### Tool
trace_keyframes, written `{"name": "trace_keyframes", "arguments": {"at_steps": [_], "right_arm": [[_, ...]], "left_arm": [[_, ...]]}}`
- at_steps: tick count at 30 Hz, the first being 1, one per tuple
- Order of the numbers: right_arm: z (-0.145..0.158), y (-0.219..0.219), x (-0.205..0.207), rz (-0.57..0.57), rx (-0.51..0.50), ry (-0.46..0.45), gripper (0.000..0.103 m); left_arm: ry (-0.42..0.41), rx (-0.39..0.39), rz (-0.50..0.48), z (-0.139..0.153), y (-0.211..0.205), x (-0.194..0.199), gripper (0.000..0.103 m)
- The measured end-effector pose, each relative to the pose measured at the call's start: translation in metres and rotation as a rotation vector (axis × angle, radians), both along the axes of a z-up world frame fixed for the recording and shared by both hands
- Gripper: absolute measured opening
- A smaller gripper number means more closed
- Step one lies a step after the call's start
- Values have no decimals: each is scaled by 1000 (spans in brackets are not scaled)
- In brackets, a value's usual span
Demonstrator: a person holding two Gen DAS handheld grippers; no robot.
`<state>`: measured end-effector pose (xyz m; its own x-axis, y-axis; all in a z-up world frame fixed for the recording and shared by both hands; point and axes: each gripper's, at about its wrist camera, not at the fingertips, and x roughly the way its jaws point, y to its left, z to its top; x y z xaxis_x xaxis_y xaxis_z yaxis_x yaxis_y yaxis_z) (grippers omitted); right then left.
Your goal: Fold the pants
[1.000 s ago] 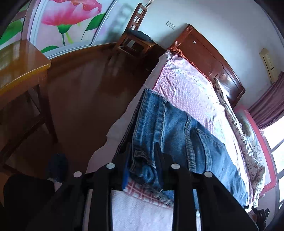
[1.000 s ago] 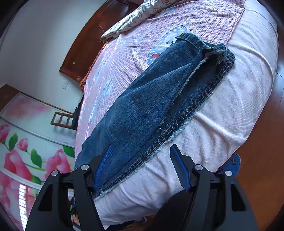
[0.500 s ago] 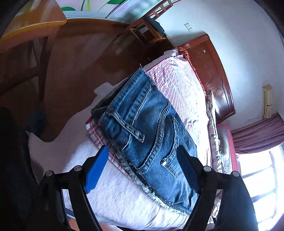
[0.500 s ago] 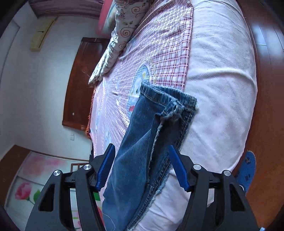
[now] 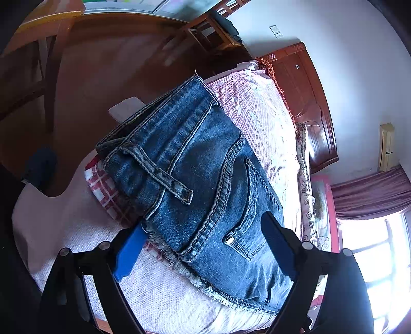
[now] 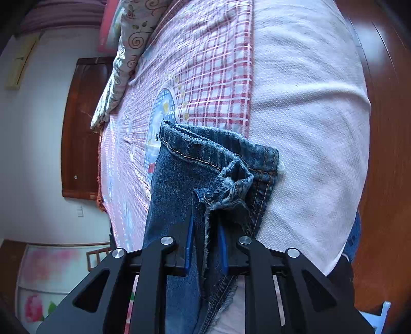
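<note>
Blue jeans [image 5: 205,179] lie folded lengthwise on the bed. In the left wrist view the waistband, a belt loop and a back pocket face me. My left gripper [image 5: 203,246] stands open over the frayed lower edge near the pocket, one blue pad on each side, and neither presses the cloth. In the right wrist view the leg end of the jeans [image 6: 205,159] shows its stitched hem, with a frayed corner curled up. My right gripper [image 6: 206,241] is shut on the frayed side edge just short of that hem.
The bed carries a pale pink cover [image 6: 308,128] and a red-checked blanket [image 6: 218,64]. A floral pillow [image 6: 120,64] and a wooden headboard [image 5: 308,102] are at the far end. Brown floor [image 5: 102,64], a wooden chair [image 5: 213,33] and a table [image 5: 46,23] flank the bed.
The left gripper let go of the waistband and opened wide, rolling as it shifted. The right gripper moved along the leg toward the hem and closed on the frayed edge.
</note>
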<state>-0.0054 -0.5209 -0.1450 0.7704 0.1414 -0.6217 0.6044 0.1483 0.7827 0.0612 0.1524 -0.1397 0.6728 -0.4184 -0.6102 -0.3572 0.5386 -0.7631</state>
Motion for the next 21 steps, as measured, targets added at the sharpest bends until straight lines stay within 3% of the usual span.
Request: {"name": "trace_keyframes", "arguments": {"at_steps": [2, 3, 4, 6, 9, 11, 14, 15, 17, 21], "right_arm": [[6, 1, 5, 26, -20, -30, 4], [14, 2, 7, 43, -33, -72, 3], [25, 4, 10, 64, -48, -130, 3], [59, 10, 9, 106, -94, -330, 3], [91, 16, -3, 178, -168, -539, 3], [72, 7, -12, 181, -194, -461, 3], [2, -11, -22, 149, -153, -148, 3], [-14, -11, -27, 141, -149, -111, 0], [-20, -9, -34, 97, -129, -166, 0], [-11, -9, -30, 131, -154, -136, 0]], "left_arm": [[11, 10, -3, -1, 2, 2, 65], [13, 10, -4, -1, 5, 2, 52], [13, 10, -7, -2, 8, 1, 46], [-5, 17, -11, -1, 10, -2, 42], [-40, 49, -19, 3, 6, -2, 38], [-40, 53, -24, 1, 8, -2, 36], [-5, 54, -22, -6, 14, -2, 32], [0, 54, -20, -5, 15, -1, 31], [4, 65, -13, -2, 19, -2, 31], [4, 64, -13, 0, 23, 0, 30]]}}
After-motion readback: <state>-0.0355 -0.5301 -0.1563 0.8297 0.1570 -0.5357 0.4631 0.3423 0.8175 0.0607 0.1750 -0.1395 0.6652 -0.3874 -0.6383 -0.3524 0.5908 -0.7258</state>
